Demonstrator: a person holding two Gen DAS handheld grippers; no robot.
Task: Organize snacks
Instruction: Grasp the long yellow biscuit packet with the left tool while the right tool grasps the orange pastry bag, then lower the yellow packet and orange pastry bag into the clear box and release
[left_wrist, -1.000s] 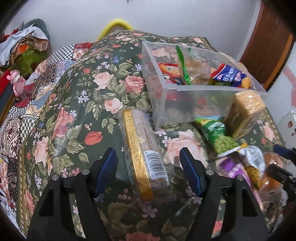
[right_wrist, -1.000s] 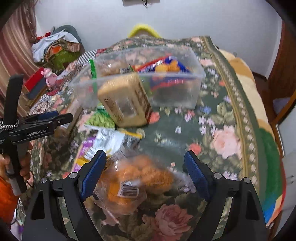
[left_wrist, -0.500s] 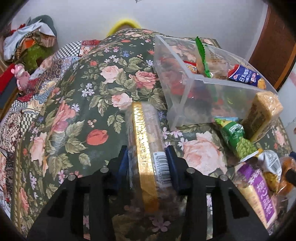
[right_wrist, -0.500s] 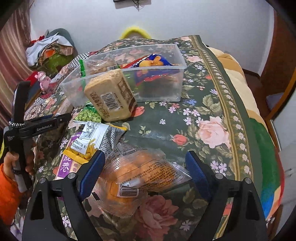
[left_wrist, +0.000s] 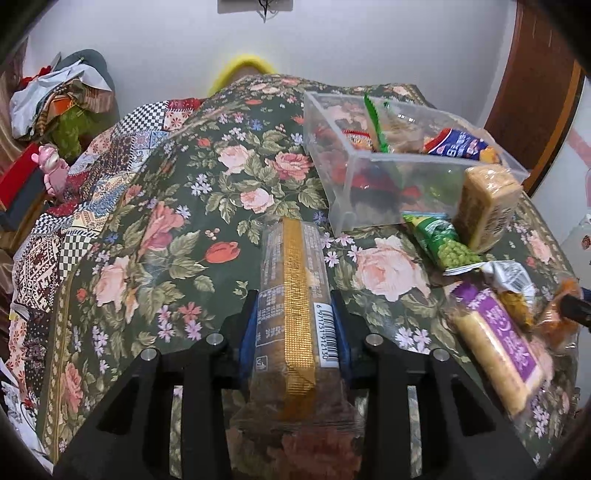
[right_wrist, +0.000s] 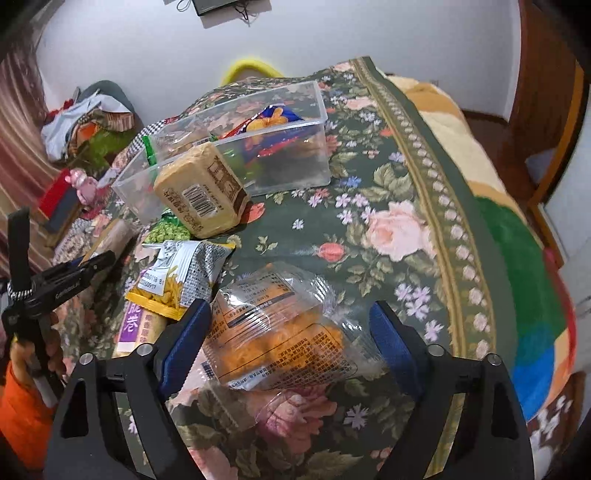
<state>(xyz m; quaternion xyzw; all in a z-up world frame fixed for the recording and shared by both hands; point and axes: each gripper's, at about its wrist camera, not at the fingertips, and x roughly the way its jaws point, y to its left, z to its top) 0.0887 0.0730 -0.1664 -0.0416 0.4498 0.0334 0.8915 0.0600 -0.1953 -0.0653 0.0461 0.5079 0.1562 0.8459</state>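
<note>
My left gripper (left_wrist: 293, 332) is shut on a long clear biscuit pack with a gold strip (left_wrist: 295, 288) that lies lengthwise on the floral cover. My right gripper (right_wrist: 291, 343) is open, its blue pads either side of a clear bag of orange snacks (right_wrist: 280, 332) without squeezing it. A clear plastic bin (left_wrist: 354, 199) holding several snack packs stands beyond, also in the right wrist view (right_wrist: 291, 147). A tan cracker pack (right_wrist: 201, 195) leans against the bin.
A green pea bag (left_wrist: 448, 247), a silver-yellow chip bag (right_wrist: 181, 277) and a purple-label pack (left_wrist: 498, 347) lie between the grippers. The left gripper shows at the left of the right wrist view (right_wrist: 62, 284). Clothes and a pink toy (left_wrist: 53, 170) lie far left.
My left gripper closed on the gold-strip biscuit pack. My right gripper moved forward around the orange snack bag, still open.
</note>
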